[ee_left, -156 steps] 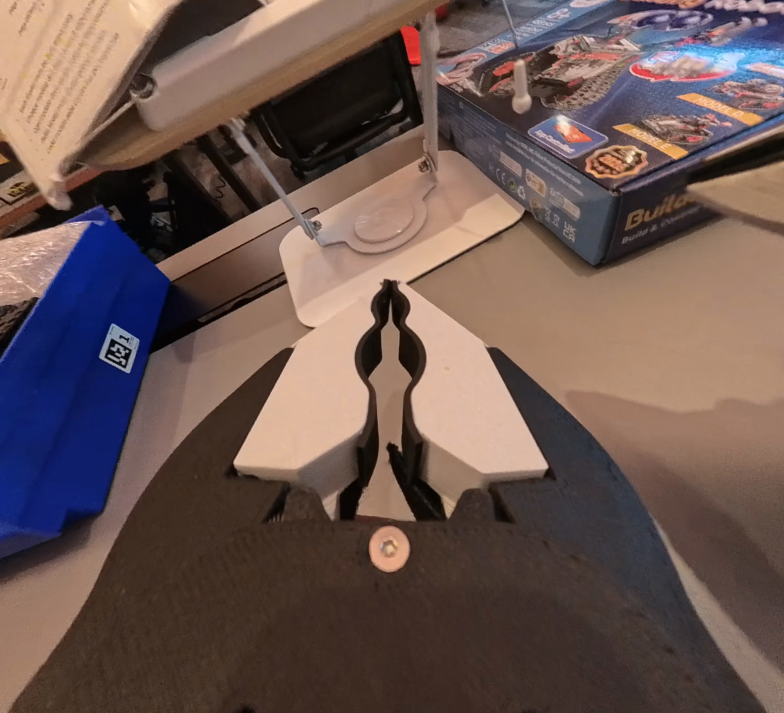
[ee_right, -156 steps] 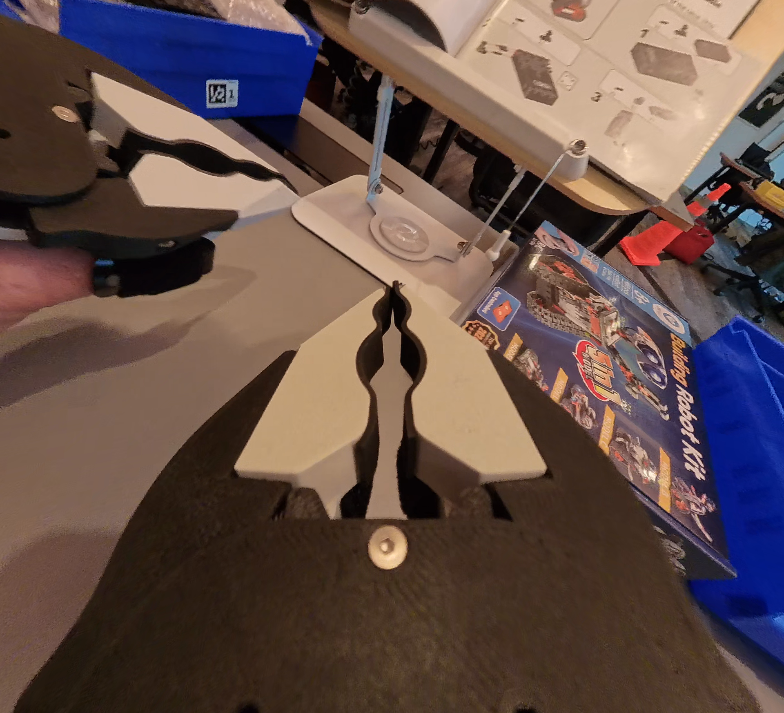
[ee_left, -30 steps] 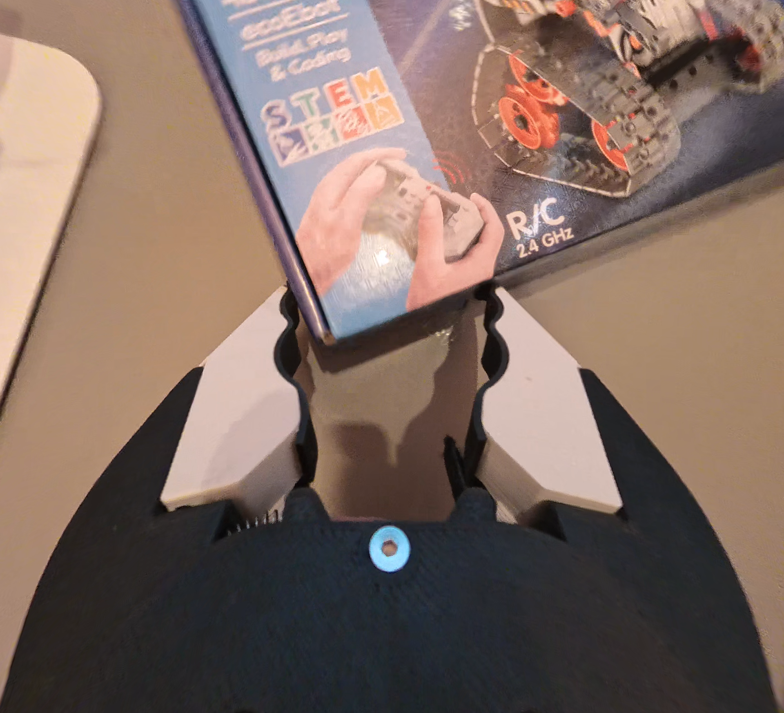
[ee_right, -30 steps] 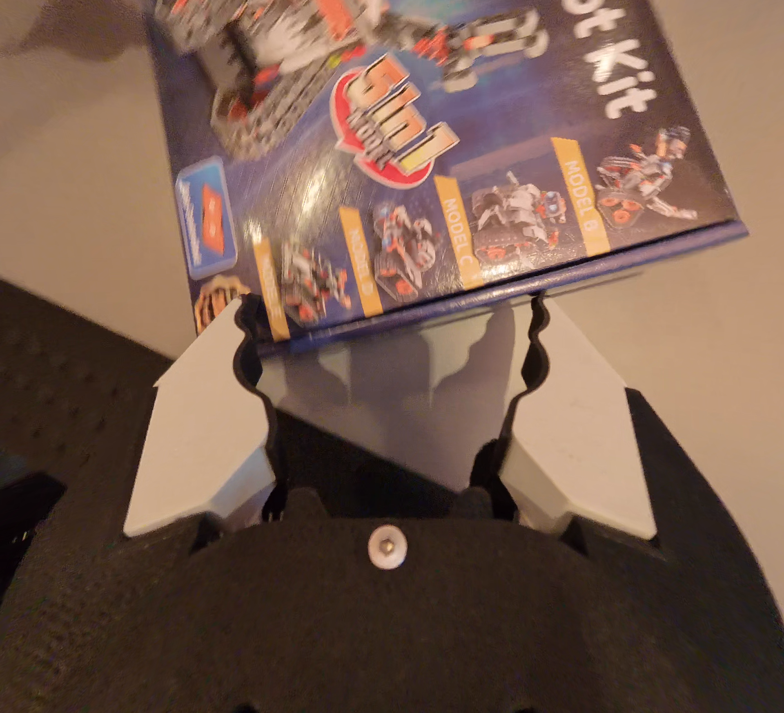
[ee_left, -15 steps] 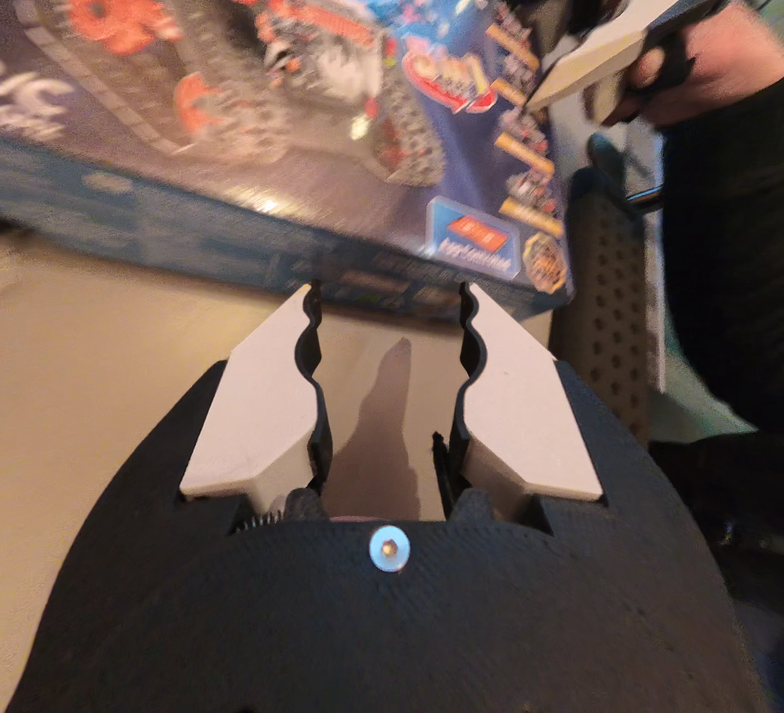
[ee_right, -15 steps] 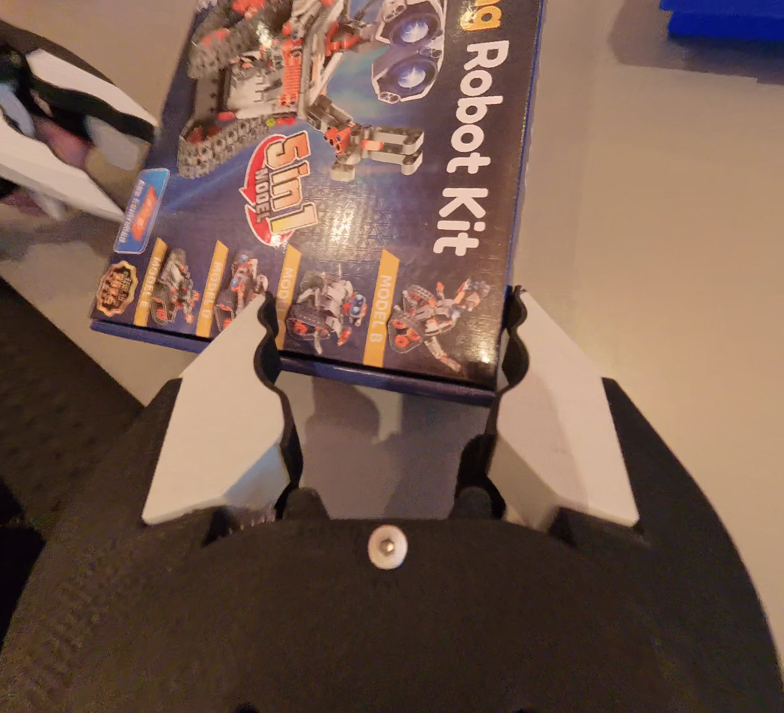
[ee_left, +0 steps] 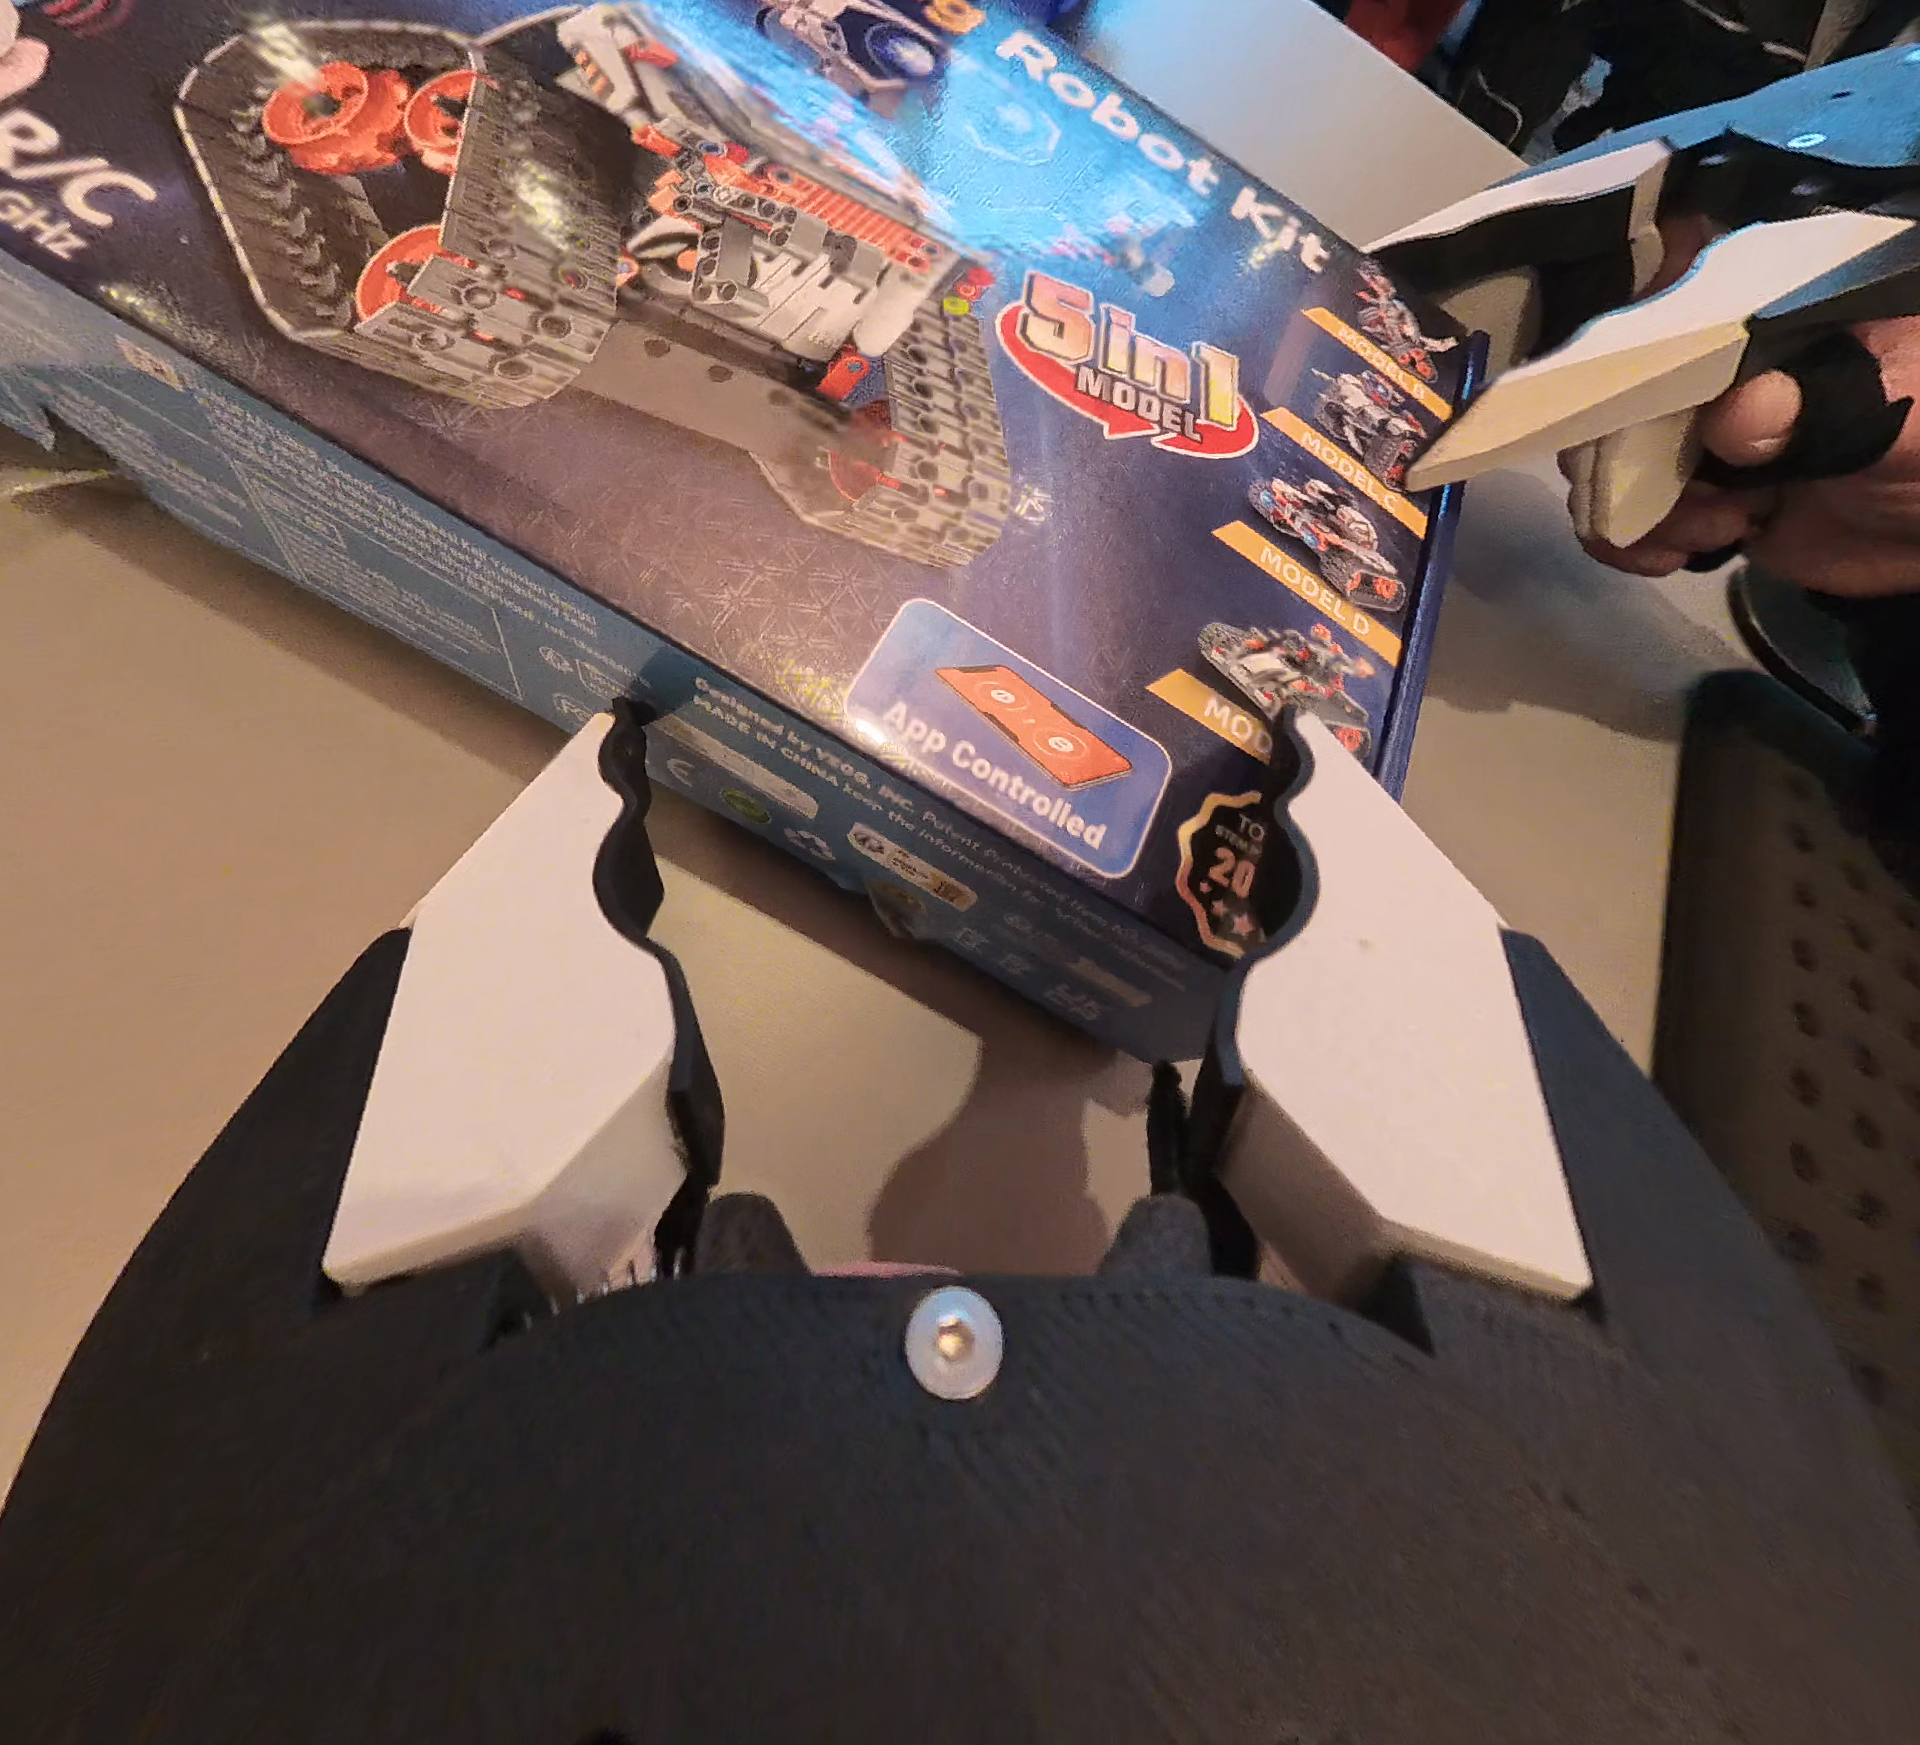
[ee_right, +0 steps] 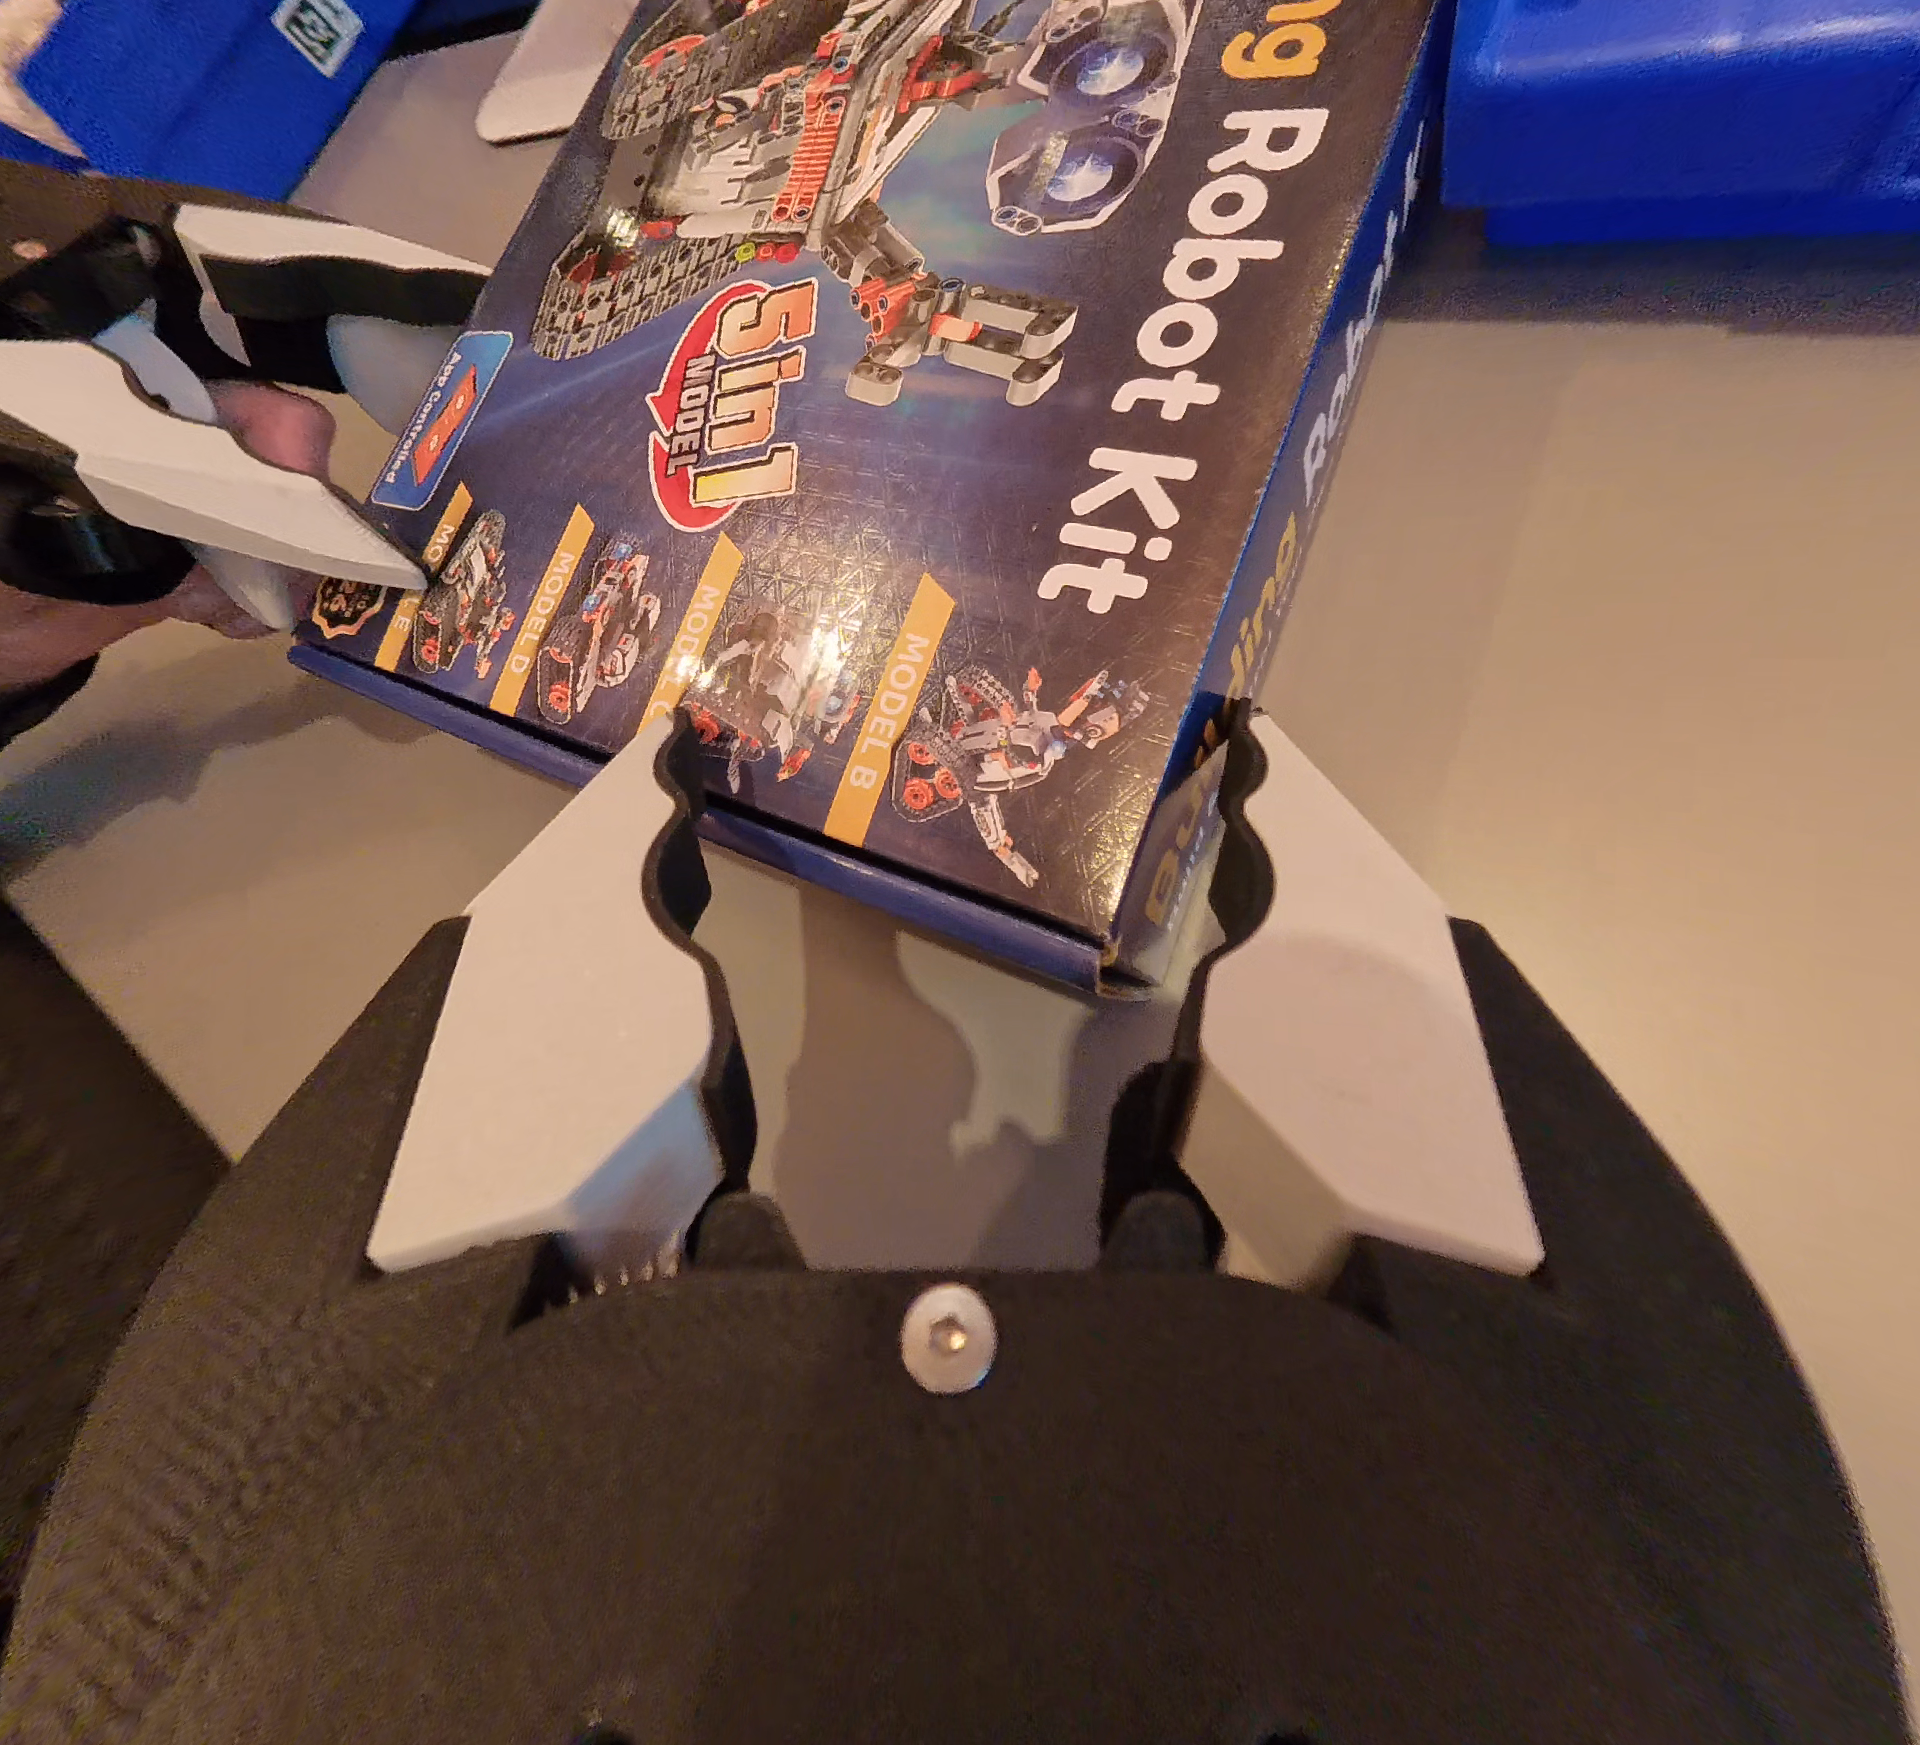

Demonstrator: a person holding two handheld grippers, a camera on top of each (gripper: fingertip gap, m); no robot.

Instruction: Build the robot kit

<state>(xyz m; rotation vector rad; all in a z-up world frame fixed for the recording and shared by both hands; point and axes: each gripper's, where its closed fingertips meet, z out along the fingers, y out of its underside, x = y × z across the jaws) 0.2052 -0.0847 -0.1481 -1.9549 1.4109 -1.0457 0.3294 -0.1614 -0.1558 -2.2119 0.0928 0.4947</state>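
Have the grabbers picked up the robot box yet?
Not yet. Done: the left gripper and right gripper sit at neighbouring corners of the box. In hand: both are open, fingers straddling its edges, gripping nothing. Left: any grasp; the box lies shut on the table.

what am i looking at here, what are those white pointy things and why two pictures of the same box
The white pointy things are tongs a person holds, one pair per hand, with a camera on each looking along the fingers. One picture is from the left tongs, the other from the right tongs. Both pairs are open and hold nothing. They sit at two neighbouring corners of a dark blue toy kit box lying on a grey table, so each camera also catches the other pair off to the side. Blue bins and a white stand base lie beyond the box.
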